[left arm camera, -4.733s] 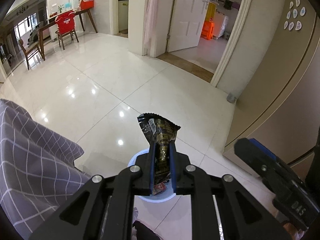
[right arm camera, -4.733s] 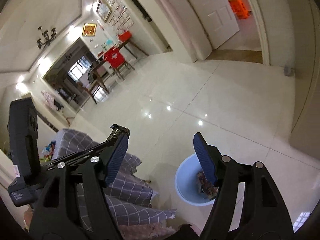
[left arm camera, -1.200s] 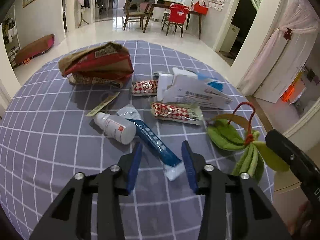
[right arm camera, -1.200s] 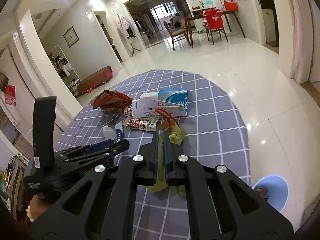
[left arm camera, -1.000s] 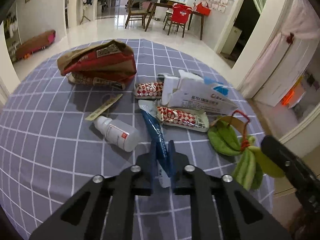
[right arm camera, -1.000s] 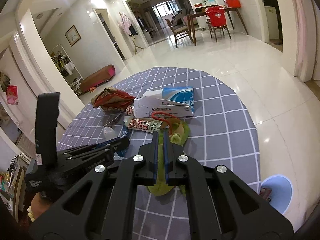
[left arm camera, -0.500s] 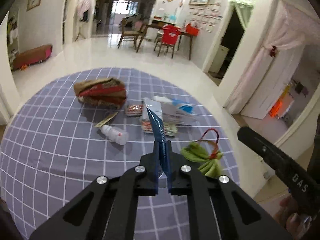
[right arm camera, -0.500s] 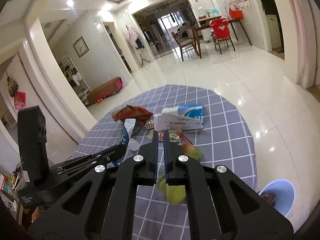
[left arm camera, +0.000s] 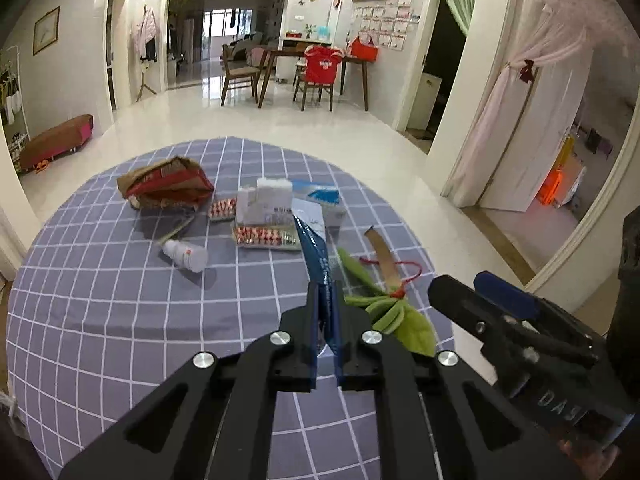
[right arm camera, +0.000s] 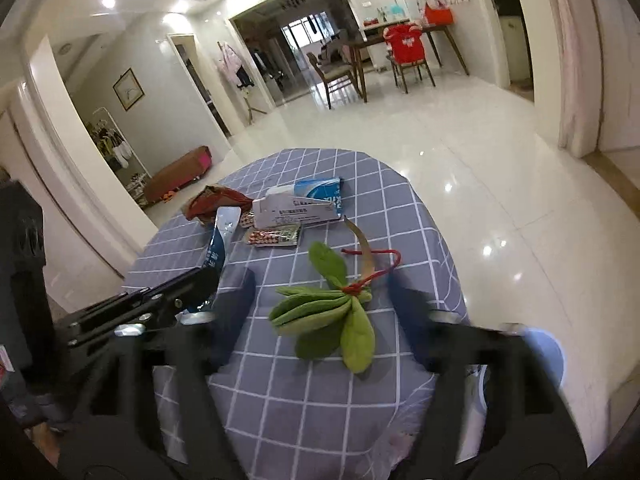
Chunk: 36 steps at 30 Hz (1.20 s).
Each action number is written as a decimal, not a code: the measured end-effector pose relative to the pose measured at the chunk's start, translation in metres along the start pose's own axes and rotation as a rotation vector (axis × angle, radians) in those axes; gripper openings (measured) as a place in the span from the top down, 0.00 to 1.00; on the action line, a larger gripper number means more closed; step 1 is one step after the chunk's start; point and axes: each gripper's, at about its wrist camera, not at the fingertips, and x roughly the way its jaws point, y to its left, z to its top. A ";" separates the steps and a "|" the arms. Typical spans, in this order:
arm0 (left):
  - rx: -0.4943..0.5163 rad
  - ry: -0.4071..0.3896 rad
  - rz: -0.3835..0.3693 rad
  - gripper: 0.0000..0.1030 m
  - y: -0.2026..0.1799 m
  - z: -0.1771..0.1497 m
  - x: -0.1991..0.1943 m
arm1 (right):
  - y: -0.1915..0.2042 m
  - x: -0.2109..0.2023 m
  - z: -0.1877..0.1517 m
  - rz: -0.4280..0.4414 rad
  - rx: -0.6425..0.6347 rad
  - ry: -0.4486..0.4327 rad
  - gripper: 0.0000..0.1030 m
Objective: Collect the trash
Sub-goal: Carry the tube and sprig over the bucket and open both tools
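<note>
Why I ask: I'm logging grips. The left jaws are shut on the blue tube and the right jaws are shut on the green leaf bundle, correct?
Only the right half is wrong. In the right wrist view the right gripper has just opened, and the green leaf bundle lies free on the tablecloth. The left gripper does clamp the blue tube.

- round table, grey-blue checked cloth
- dining table with wooden chairs, far room
- red shirt draped over a chair
- brown bench by left wall
- pink curtain, tied back
</note>
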 end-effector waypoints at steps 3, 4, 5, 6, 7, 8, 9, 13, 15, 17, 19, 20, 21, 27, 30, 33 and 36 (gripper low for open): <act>-0.001 0.002 0.021 0.94 0.006 -0.002 0.004 | 0.002 0.017 -0.002 0.013 0.005 0.032 0.32; -0.001 0.002 0.034 0.94 0.011 -0.002 0.007 | 0.003 0.024 -0.003 0.009 0.003 0.043 0.32; 0.001 0.003 0.040 0.94 0.013 -0.002 0.007 | 0.004 0.033 -0.004 0.010 -0.001 0.060 0.32; 0.000 0.008 0.048 0.94 0.017 -0.002 0.010 | 0.004 0.040 -0.006 0.009 -0.003 0.076 0.32; -0.004 0.012 0.050 0.94 0.020 -0.003 0.011 | 0.005 0.047 -0.009 0.005 -0.005 0.092 0.32; -0.010 0.019 0.053 0.94 0.024 -0.003 0.014 | 0.005 0.055 -0.012 0.000 -0.009 0.108 0.32; -0.015 0.024 0.053 0.94 0.026 -0.003 0.015 | 0.005 0.059 -0.015 -0.002 -0.011 0.116 0.36; -0.015 0.037 0.033 0.94 0.024 -0.004 0.021 | -0.004 0.063 -0.023 0.043 0.024 0.121 0.89; -0.014 0.039 0.011 0.94 0.018 -0.004 0.022 | -0.007 0.055 -0.021 0.049 0.023 0.099 0.89; -0.002 0.031 -0.014 0.94 0.007 -0.001 0.020 | -0.013 0.041 -0.018 0.059 0.036 0.066 0.89; 0.013 0.024 -0.044 0.94 -0.007 0.001 0.018 | -0.021 0.021 -0.013 0.067 0.056 0.022 0.90; 0.021 0.022 -0.062 0.94 -0.015 0.003 0.017 | -0.026 0.011 -0.011 0.064 0.061 0.000 0.89; 0.031 0.021 -0.080 0.94 -0.023 0.004 0.017 | -0.032 -0.002 -0.009 0.061 0.069 -0.029 0.89; 0.126 0.037 -0.204 0.94 -0.093 0.003 0.023 | -0.088 -0.065 -0.012 0.027 0.172 -0.129 0.89; 0.176 0.061 -0.264 0.94 -0.134 -0.003 0.034 | -0.123 -0.085 -0.021 -0.049 0.212 -0.141 0.89; 0.228 0.102 -0.311 0.94 -0.175 -0.013 0.052 | -0.162 -0.098 -0.034 -0.114 0.268 -0.135 0.89; 0.268 0.157 -0.353 0.94 -0.210 -0.025 0.076 | -0.198 -0.102 -0.046 -0.166 0.323 -0.115 0.88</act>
